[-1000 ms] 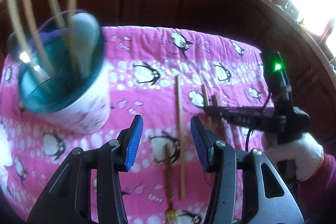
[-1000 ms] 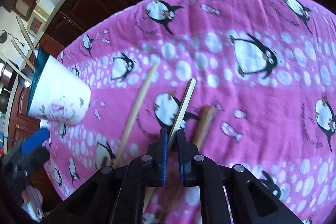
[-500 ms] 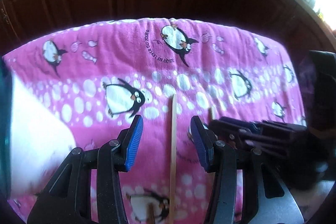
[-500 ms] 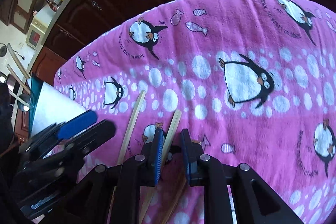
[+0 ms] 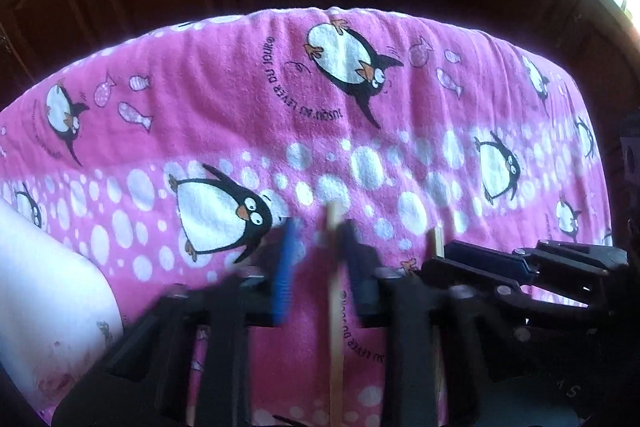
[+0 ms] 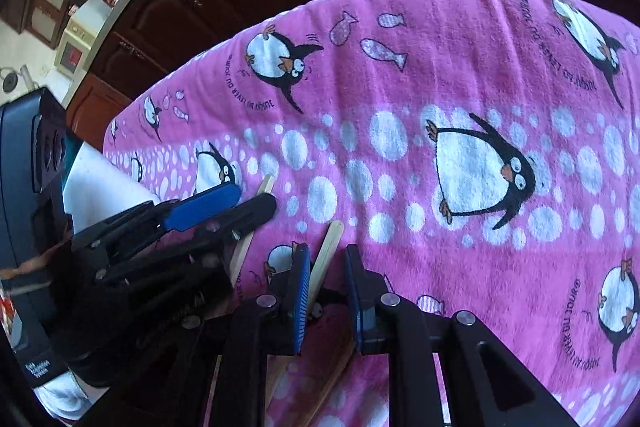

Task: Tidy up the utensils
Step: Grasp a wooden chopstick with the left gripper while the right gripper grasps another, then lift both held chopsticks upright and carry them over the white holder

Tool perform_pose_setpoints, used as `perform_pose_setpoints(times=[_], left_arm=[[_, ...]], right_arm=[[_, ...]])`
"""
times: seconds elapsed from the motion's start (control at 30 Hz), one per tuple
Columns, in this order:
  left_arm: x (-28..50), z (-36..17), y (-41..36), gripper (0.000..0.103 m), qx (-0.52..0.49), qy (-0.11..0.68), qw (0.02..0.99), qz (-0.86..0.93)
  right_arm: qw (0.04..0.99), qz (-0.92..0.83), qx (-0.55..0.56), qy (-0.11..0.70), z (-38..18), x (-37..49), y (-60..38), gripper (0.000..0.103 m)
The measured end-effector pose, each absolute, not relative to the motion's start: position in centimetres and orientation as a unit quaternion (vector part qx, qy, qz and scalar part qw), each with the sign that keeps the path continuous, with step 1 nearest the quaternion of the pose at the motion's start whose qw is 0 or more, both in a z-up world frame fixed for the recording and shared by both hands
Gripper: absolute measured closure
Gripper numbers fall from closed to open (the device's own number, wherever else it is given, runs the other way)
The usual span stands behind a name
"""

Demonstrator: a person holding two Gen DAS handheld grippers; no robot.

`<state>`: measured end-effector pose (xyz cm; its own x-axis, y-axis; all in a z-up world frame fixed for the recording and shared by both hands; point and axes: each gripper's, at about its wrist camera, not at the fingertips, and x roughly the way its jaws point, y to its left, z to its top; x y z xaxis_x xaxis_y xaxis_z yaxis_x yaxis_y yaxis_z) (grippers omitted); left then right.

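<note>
My left gripper (image 5: 320,259) is blurred, its jaws closing around a wooden chopstick (image 5: 335,327) lying on the penguin towel (image 5: 240,99); I can't tell whether the pads press it yet; my right gripper (image 6: 326,291), just right of that chopstick, has jaws slightly apart with a second chopstick (image 6: 326,251) between, ungripped; the white cup (image 5: 48,307) sits left.

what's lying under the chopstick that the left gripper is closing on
The pink penguin towel lies under the chopstick. What the towel covers is hidden.
</note>
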<state>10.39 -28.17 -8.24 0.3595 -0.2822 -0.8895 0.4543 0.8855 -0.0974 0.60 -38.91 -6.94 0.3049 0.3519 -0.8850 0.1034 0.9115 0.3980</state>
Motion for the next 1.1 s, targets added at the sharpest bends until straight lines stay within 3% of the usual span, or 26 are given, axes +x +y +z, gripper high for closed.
perform_pose_setpoints(times=[0.33,0.83,1.1], left_arm=[[6.9,-5.6,-25.0,0.099,0.035,0.494,0.829,-0.26],[-1.4,3.8,-17.0,0.099,0.018,0.403,0.869,-0.288],[-3.4,5.9,-13.4,0.099,0.008,0.384,0.879,-0.284]], right_arm=[[0.807,0.068,0.181,0.559,-6.0,-0.1,-37.8,0.094],[0.857,0.127,0.188,0.463,4.2,-5.3,-34.9,0.097],[0.872,0.143,0.145,0.446,8.2,-7.5,-32.0,0.098]])
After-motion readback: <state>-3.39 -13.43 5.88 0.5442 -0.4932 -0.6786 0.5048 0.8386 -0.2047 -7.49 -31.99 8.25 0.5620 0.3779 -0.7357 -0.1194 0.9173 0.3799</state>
